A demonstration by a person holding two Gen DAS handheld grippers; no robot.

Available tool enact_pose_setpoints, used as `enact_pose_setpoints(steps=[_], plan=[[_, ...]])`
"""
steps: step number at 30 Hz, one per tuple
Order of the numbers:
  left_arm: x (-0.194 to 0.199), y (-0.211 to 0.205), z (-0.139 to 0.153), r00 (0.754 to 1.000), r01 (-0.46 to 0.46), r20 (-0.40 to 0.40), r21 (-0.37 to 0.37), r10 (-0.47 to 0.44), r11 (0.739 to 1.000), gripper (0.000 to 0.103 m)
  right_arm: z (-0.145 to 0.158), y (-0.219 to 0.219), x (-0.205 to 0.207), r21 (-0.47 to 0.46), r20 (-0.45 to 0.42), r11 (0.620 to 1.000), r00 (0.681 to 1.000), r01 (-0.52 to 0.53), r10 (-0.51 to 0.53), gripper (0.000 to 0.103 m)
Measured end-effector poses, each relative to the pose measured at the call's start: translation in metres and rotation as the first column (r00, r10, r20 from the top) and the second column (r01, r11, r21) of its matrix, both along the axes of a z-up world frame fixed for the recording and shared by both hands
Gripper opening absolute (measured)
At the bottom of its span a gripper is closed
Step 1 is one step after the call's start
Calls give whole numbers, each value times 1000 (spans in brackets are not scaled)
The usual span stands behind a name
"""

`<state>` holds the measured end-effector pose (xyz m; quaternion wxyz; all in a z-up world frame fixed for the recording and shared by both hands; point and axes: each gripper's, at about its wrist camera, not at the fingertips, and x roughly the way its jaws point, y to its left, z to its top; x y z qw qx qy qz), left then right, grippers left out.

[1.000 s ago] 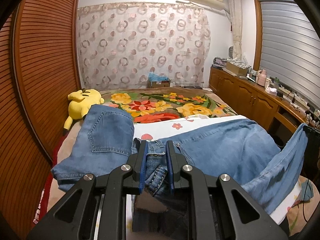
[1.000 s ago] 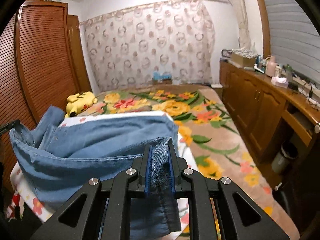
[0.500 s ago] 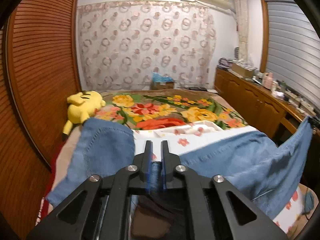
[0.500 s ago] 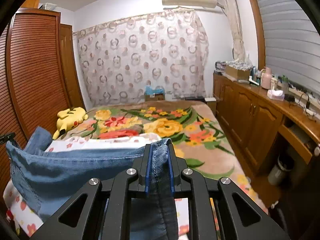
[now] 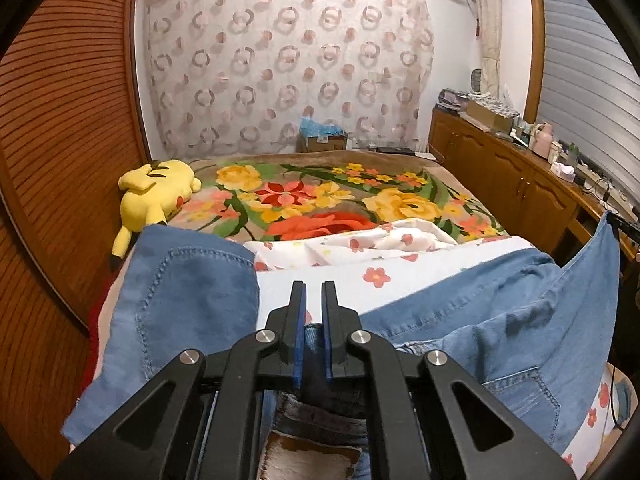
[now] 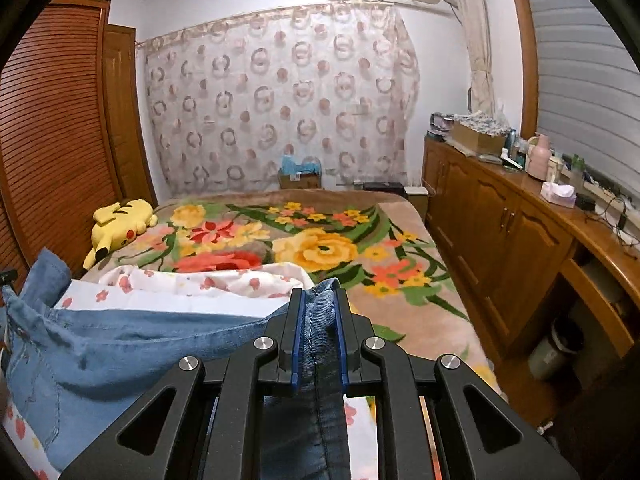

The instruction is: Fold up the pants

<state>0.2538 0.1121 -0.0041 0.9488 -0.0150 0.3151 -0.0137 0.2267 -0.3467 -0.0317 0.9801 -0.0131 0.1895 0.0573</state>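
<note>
Denim: one pair of jeans [image 5: 500, 320] across one floral sheet [image 5: 340, 276]. Two grippers, left gripper [image 5: 311, 300] and right gripper [image 6: 318, 308], each clamped tight on jeans fabric. One yellow plush toy [image 5: 154, 192] beyond.

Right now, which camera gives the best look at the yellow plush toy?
The left wrist view: the yellow plush toy lies larger and nearer at the bed's left edge, just beyond the jeans. The right wrist view shows it whole too, but smaller and farther off.
</note>
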Motion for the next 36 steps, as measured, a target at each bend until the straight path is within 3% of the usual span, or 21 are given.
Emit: enact_pose_setpoints(steps=[7, 16, 26, 29, 31, 34, 36], plan=[[21, 8, 7, 1000, -24, 19, 20, 23, 1000, 8, 13, -1, 16, 7, 17, 1000, 1000, 18, -19, 13], [39, 7, -20, 999, -21, -43, 23, 22, 1000, 8, -15, 12, 59, -41, -124, 999, 992, 19, -24, 13], [34, 1, -18, 999, -8, -52, 45, 10, 999, 8, 13, 11, 61, -20, -152, 999, 988, 29, -32, 14], [32, 0, -14, 999, -17, -42, 54, 20, 998, 8, 16, 11, 59, -35, -140, 999, 989, 37, -42, 20], [31, 1, -10, 999, -20, -39, 48, 22, 999, 12, 15, 14, 57, -40, -137, 999, 990, 36, -41, 21], [27, -1, -7, 999, -13, -36, 48, 15, 999, 28, 16, 17, 50, -36, -132, 999, 991, 25, -30, 21], [25, -2, -6, 999, -5, -33, 48, 7, 999, 43, 13, 20, 46, -28, -129, 1000, 992, 12, -16, 21]])
